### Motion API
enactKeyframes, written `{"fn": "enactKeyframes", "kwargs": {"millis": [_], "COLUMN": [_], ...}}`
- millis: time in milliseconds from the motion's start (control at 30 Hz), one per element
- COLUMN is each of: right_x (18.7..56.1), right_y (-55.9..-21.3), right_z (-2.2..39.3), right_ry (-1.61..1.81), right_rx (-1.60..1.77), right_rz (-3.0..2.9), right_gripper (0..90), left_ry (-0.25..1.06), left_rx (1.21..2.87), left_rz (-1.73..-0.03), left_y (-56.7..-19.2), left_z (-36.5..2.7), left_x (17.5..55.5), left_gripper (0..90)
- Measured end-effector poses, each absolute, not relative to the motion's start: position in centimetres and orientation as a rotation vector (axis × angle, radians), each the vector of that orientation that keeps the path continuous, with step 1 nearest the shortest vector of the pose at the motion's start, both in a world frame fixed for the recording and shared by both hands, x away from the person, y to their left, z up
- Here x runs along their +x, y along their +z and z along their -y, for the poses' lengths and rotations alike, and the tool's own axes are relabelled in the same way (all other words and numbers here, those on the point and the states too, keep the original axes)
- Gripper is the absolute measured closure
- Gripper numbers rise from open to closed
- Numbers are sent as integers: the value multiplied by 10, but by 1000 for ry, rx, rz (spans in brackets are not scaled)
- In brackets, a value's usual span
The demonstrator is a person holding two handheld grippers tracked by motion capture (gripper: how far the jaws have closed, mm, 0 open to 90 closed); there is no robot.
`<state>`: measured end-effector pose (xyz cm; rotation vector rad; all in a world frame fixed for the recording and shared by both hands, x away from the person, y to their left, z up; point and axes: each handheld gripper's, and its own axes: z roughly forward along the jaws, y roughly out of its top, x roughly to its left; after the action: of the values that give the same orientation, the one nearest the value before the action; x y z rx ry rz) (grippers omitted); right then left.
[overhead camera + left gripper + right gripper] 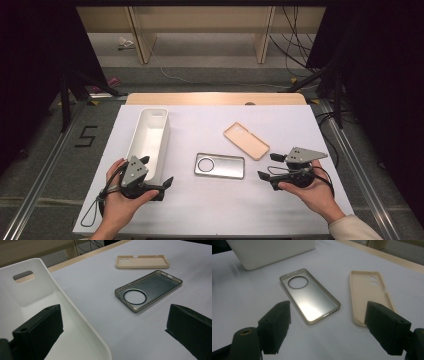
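Since both grippers hang apart and empty-jawed on the person's side of the white table [210,215], nothing is yet held, and the layout reads as a sorting job about to begin. Taking the white bin [150,137] as landmark: it is a long, open-topped tray lying lengthwise away from the person, with a slot handle cut in its far end wall, and it looks empty where its inside shows, so it is probably the place the cases are meant to go. To the right of the bin, near it but not touching, the smoky clear phone case [220,166] lies flat with its hollow side up and its round camera ring toward the bin. Farther right of the bin and a little farther back, the beige phone case [246,140] lies flat too, hollow side up, set at a slant and apart from the clear one. Lying open side up leaves each case a thin raised rim, likely the only part a jaw could pinch. The left gripper [165,186] sits at the bin's near end, and in the left gripper view one of its wide-spread jaws hangs over the bin's inside while the other is over bare table, possibly to steady the bin. The right gripper [267,172] is well to the right of the bin, jaws wide and pointed toward the two cases, which suits a reach for a rim.
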<state>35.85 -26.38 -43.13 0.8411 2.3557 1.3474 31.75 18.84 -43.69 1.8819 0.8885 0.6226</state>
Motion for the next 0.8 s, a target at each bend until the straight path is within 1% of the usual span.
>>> {"fn": "enactKeyframes", "kwargs": {"millis": [400, 500, 533, 567, 600, 633, 767, 800], "right_x": [362, 363, 364, 365, 365, 369, 377, 380], "right_y": [-433, -433, -432, -432, -432, -430, -429, -429], "right_z": [259, 259, 259, 258, 258, 255, 248, 245], "right_ry": [1356, 1354, 1348, 1345, 1345, 1341, 1303, 1287], "right_rx": [826, 826, 819, 815, 815, 797, 791, 790], "right_rz": [-2365, -2359, -2355, -2352, -2352, -2357, -2395, -2405], "right_gripper": [243, 267, 296, 358, 358, 508, 798, 840], "left_ry": [625, 627, 627, 626, 626, 628, 626, 626], "left_rx": [1878, 1879, 1879, 1878, 1878, 1879, 1882, 1882], "left_rz": [-885, -885, -885, -885, -885, -883, -880, -878], "left_y": [-436, -436, -436, -436, -436, -436, -436, -436], "left_z": [-188, -188, -188, -187, -187, -186, -186, -185], "left_x": [317, 317, 317, 317, 317, 317, 318, 318], "left_gripper": [0, 0, 1, 1, 3, 4, 8, 8]}}
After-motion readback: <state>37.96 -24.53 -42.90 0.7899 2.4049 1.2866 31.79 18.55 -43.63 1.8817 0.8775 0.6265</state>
